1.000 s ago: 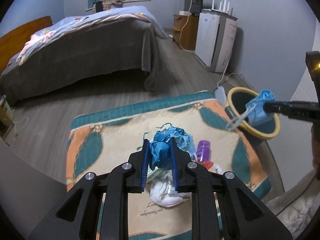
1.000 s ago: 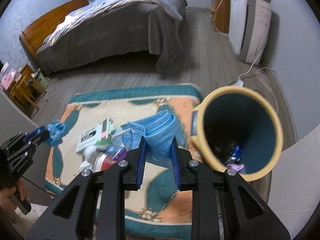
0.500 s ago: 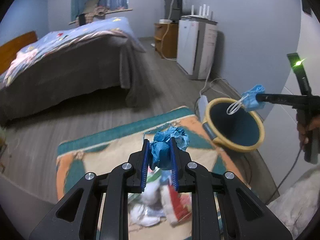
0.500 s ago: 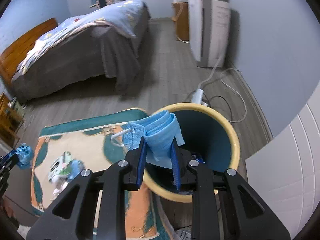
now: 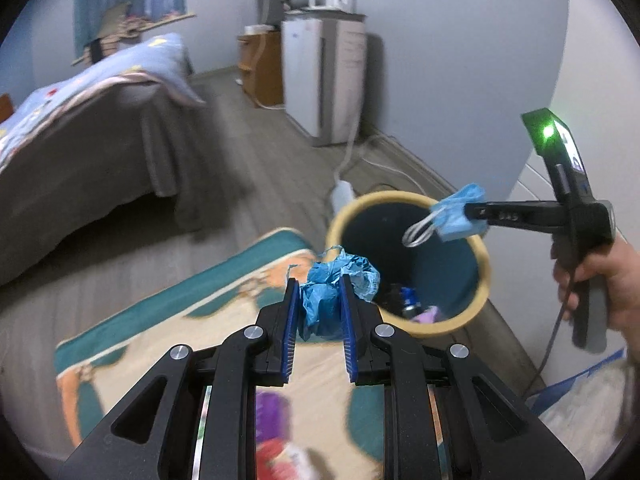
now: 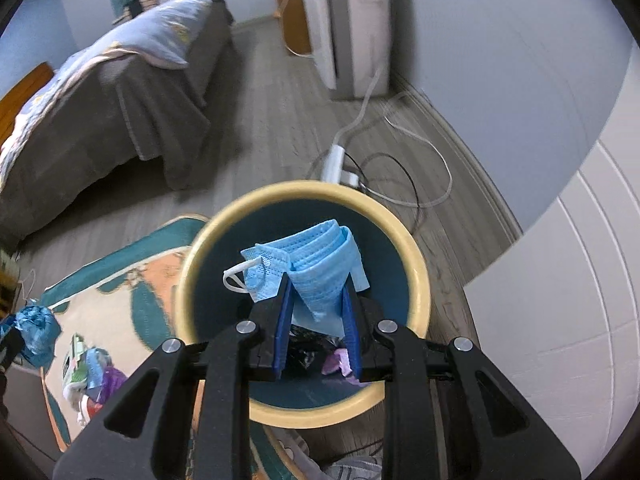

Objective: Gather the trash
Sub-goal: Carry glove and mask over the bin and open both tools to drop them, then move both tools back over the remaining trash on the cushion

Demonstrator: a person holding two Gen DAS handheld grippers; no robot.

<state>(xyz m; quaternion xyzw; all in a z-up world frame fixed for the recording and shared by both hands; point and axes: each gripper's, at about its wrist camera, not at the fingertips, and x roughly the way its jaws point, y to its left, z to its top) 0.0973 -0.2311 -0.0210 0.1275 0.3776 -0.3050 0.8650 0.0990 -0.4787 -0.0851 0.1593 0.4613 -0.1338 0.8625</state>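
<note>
Right wrist: right gripper (image 6: 317, 330) clamps mask (image 6: 316, 270) over bin (image 6: 420, 276). Left gripper (image 5: 319, 330) clamps blue wad (image 5: 334, 292) beside bin rim.

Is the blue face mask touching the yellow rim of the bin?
Apart. In the right wrist view the face mask, pinched in the right gripper, hangs over the bin's opening, with dark interior showing all around it.

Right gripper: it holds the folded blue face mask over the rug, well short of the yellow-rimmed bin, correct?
Not quite. The right gripper does hold the blue face mask, but directly over the open bin, not the rug; the right wrist view shows this.
</note>
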